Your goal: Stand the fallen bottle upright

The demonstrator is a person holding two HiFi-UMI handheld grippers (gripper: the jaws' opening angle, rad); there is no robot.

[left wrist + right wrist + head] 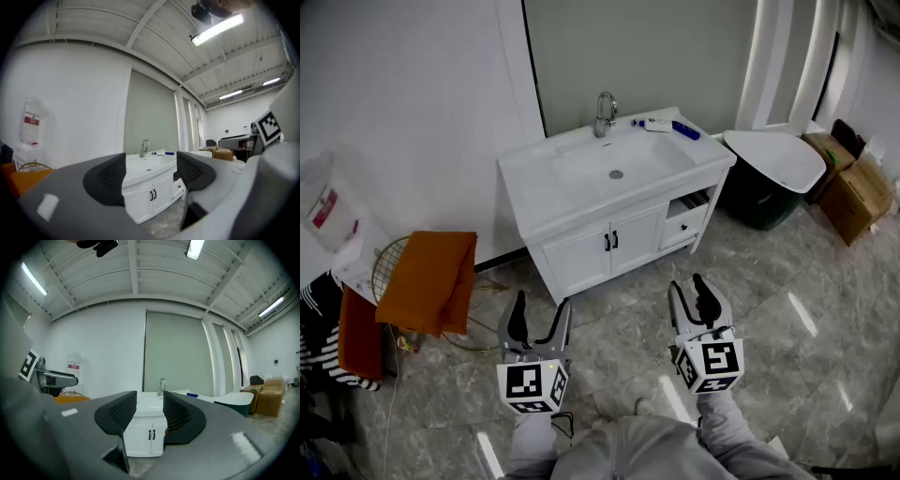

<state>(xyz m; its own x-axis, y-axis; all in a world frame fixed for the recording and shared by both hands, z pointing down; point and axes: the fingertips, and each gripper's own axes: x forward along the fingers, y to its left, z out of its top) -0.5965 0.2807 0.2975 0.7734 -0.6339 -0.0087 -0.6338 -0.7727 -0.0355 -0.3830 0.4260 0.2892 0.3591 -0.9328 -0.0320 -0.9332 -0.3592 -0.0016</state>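
The fallen bottle (659, 125), white with a blue end, lies on its side on the back right of the white vanity top (544, 202), next to the faucet (605, 112). It also shows small and far off in the left gripper view (161, 152) and in the right gripper view (191, 394). Both grippers are held level and low over the floor, well short of the cabinet. My left gripper (542, 306) (151, 171) is open and empty. My right gripper (687, 284) (150, 408) has its jaws drawn close together with nothing between them.
The vanity has a sink basin (614, 169), two cabinet doors and an open drawer (689, 220). A dark bin with a white lid (773, 164) and cardboard boxes (853, 192) stand to the right. An orange cloth (427, 281) hangs over a wire basket to the left. The marble floor (619, 347) lies between me and the cabinet.
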